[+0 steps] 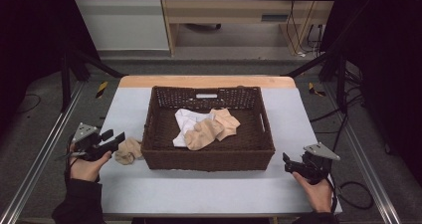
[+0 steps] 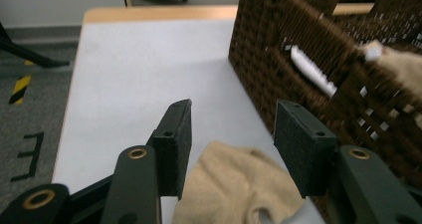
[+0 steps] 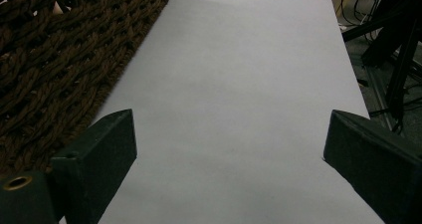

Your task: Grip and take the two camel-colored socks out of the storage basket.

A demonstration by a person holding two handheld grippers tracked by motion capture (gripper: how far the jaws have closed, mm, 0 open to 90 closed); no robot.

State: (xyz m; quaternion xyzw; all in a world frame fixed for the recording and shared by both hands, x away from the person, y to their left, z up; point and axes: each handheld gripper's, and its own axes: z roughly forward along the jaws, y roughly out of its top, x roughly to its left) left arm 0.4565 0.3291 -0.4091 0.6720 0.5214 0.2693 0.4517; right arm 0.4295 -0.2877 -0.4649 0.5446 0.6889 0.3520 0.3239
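Observation:
A dark brown wicker basket (image 1: 164, 157) stands mid-table, holding a white cloth (image 1: 185, 122) and two tan cloths (image 1: 211, 128). Another tan cloth (image 1: 128, 151) lies crumpled on the table against the basket's left wall. My left gripper (image 1: 115, 139) hovers just left of it, open. In the left gripper view the tan cloth (image 2: 234, 189) sits low between the spread jaws, beside the basket wall (image 2: 278, 69). My right gripper (image 1: 287, 163) rests open near the basket's front right corner, with only bare tabletop (image 3: 234, 114) between its jaws and the basket's wall (image 3: 59, 64) at the left.
The pale tabletop (image 1: 209, 189) has free room in front of the basket and along both sides. A wooden strip (image 1: 206, 81) edges the far side. Dark frame legs (image 1: 67, 74) and cables (image 1: 348, 119) stand beyond the table's ends.

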